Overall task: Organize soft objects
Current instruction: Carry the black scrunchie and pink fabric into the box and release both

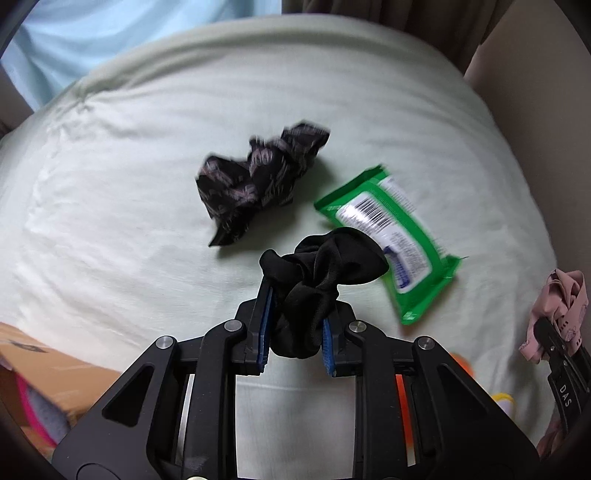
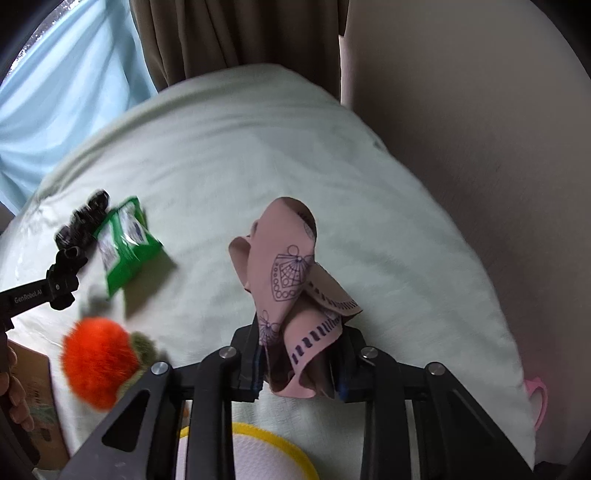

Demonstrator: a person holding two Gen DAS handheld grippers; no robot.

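Observation:
My left gripper [image 1: 295, 295] is shut on a black cloth [image 1: 321, 273] and holds it above the pale green bed sheet [image 1: 110, 203]. A dark patterned cloth [image 1: 255, 181] lies crumpled on the sheet ahead, and a green wipes pack [image 1: 391, 236] lies to its right. My right gripper [image 2: 299, 332] is shut on a pink printed cloth [image 2: 291, 280], held above the sheet [image 2: 388, 240]. The right gripper with the pink cloth [image 1: 554, 310] shows at the right edge of the left wrist view. The left gripper [image 2: 62, 269] shows at the left of the right wrist view.
An orange fluffy toy [image 2: 98, 363] lies on the bed near the front left, beside a cardboard box [image 2: 37, 398]. A yellow-rimmed white item [image 2: 273, 450] lies below my right gripper. Brown curtains [image 2: 236, 33] and a beige wall [image 2: 461, 110] stand behind the bed.

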